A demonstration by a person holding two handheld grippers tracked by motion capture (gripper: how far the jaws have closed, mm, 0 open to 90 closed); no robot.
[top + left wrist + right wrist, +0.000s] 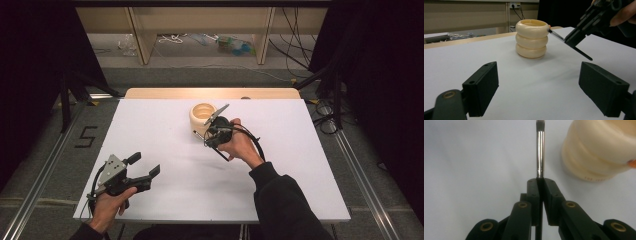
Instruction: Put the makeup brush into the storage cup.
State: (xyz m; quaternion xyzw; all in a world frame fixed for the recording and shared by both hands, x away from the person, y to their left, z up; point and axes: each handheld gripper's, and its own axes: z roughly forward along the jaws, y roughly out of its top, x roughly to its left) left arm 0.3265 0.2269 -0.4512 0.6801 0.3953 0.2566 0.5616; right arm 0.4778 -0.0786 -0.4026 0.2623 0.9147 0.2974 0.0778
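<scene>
Beside the cream holder: the right gripper hangs above the surface, just on the near side of the holder.
Holder: a cream pot of three stacked rings, open at the top, standing upright toward the far middle of the surface.
Brush: a thin brush with a shiny metal ferrule and a dark tip, clamped between the right gripper's jaws, which are closed tight on its handle; a dark length of handle sticks out behind the jaws.
Brush tip: in the left gripper view it lies at the holder's top ring, close to the rim; whether it touches I cannot tell.
Left gripper: jaws spread wide with nothing between them, resting well short of the holder toward the near left corner.
Step in hand: likely carrying the brush to drop it into the holder.
Doing it well: lift until the tip clears the rim, centre it over the opening, tilt the brush closer to upright, then let go only once it is inside.
Risk: a nudge on the top ring could shift or tip the holder.
</scene>
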